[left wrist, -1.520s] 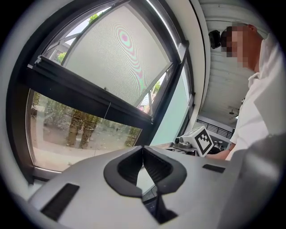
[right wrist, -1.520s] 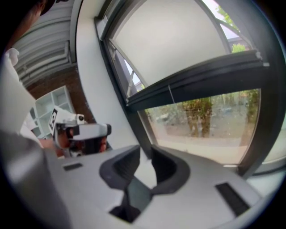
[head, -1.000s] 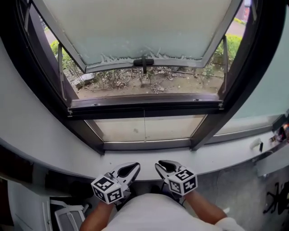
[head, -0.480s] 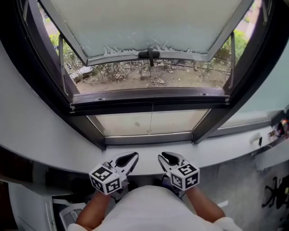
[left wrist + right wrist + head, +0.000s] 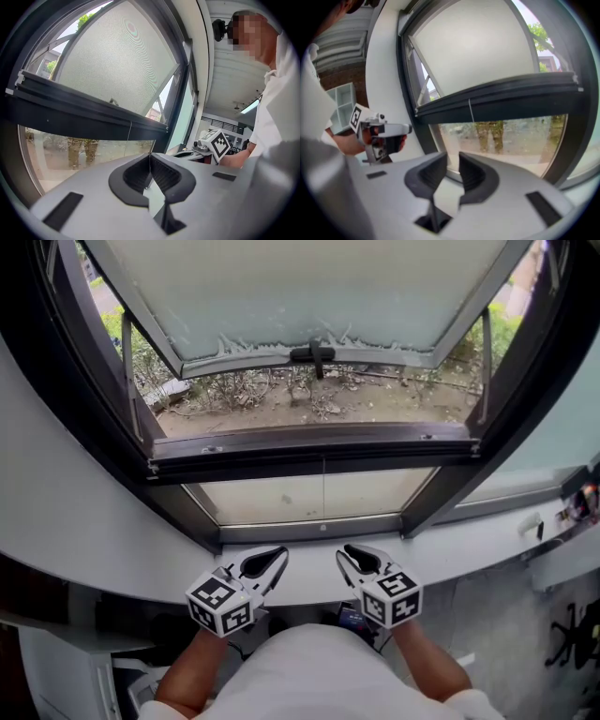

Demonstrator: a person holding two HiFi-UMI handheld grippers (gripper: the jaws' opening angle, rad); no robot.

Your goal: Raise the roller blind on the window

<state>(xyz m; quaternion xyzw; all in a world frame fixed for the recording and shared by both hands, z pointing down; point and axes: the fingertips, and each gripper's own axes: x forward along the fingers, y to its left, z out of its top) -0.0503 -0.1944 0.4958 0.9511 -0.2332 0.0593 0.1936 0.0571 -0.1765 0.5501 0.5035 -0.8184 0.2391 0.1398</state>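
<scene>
A dark horizontal rail [image 5: 309, 448] crosses the window, and above it pale blind fabric [image 5: 309, 287] covers the tilted-out sash. From the rail's middle hangs a thin pull cord [image 5: 323, 498], also in the left gripper view as cord [image 5: 130, 132] and in the right gripper view as cord [image 5: 471, 110]. Both grippers hover side by side over the white sill [image 5: 309, 582], short of the cord. My left gripper [image 5: 279, 555] [image 5: 150, 157] is shut with nothing in it. On my right gripper [image 5: 345, 552] [image 5: 453, 157] the jaws stand a narrow gap apart, empty.
Thick dark window frames [image 5: 94, 427] rise on both sides. A ledge with small items [image 5: 574, 507] runs at the right, a chair base [image 5: 574, 652] stands on the floor below it, and a white shelf unit [image 5: 122, 690] sits at lower left. Outside lie bare ground and shrubs [image 5: 309, 395].
Both grippers have moved forward toward the sill and the window. Their jaws look unchanged.
</scene>
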